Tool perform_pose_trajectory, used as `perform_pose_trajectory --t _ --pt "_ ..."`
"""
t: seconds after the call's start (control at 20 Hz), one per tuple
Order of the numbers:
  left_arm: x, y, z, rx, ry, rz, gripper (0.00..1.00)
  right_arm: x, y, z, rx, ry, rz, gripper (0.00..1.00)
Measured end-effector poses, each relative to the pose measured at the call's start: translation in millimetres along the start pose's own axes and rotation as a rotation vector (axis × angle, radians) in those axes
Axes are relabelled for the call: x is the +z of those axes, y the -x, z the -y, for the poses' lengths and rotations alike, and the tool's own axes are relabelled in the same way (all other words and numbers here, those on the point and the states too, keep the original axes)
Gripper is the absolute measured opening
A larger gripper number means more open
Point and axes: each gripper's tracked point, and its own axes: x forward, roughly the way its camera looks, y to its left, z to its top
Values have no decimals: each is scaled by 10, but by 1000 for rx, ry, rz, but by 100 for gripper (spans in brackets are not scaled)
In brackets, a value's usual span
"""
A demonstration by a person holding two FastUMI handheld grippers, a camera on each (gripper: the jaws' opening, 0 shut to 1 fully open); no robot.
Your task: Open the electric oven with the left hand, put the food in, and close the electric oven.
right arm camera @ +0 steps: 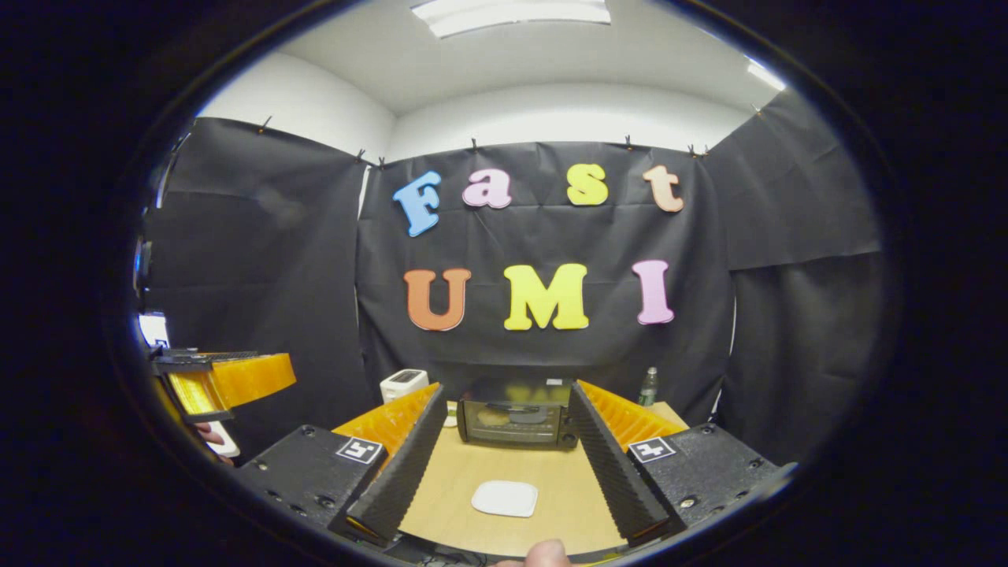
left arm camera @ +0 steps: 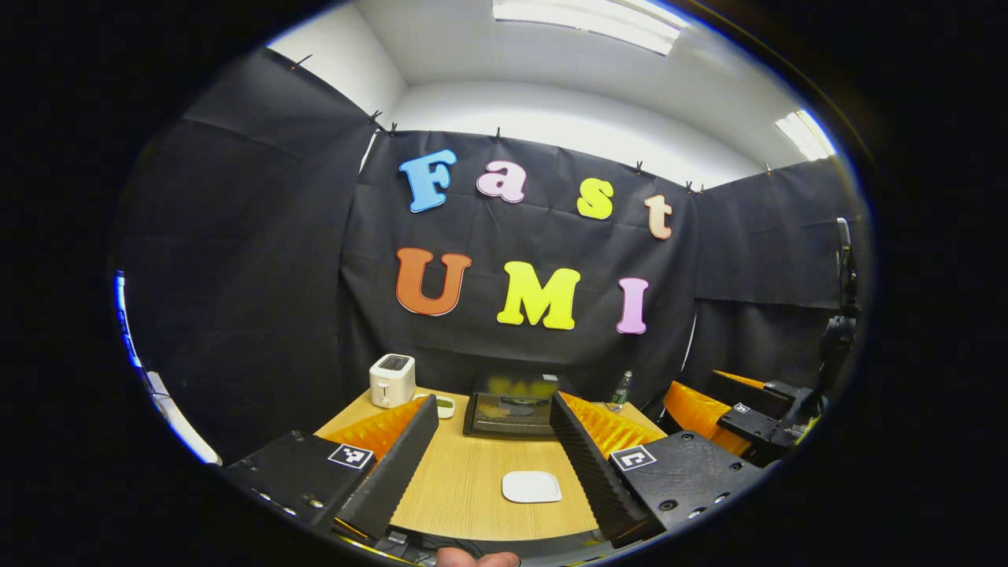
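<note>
The black electric oven point(left arm camera: 512, 413) stands at the table's far edge with its glass door closed; it is also in the right gripper view point(right arm camera: 516, 421). A flat white plate point(left arm camera: 531, 486) point(right arm camera: 504, 498) lies on the wooden table in front of it. My left gripper point(left arm camera: 494, 403) is held above the table's near side, open, with nothing between its fingers. My right gripper point(right arm camera: 505, 390) hovers likewise, open and empty. Each gripper appears in the other's view, the right one point(left arm camera: 732, 413) at the right and the left one point(right arm camera: 220, 382) at the left.
A white toaster point(left arm camera: 391, 379) point(right arm camera: 403, 384) stands left of the oven, with a small dish point(left arm camera: 445, 405) holding something green beside it. A bottle point(left arm camera: 620, 391) point(right arm camera: 647, 386) stands right of the oven. Black cloth walls close in the table point(left arm camera: 465, 488).
</note>
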Motion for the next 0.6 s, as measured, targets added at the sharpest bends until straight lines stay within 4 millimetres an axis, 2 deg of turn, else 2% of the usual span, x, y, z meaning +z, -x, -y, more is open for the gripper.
perform_pose_trajectory --t 0.2,0.6 --pt "-7 -45 -10 -5 -4 0 94 5 -44 -44 4 -4 -5 99" --pt "-74 22 -87 9 -28 -12 94 31 -37 -163 23 -14 -4 99"
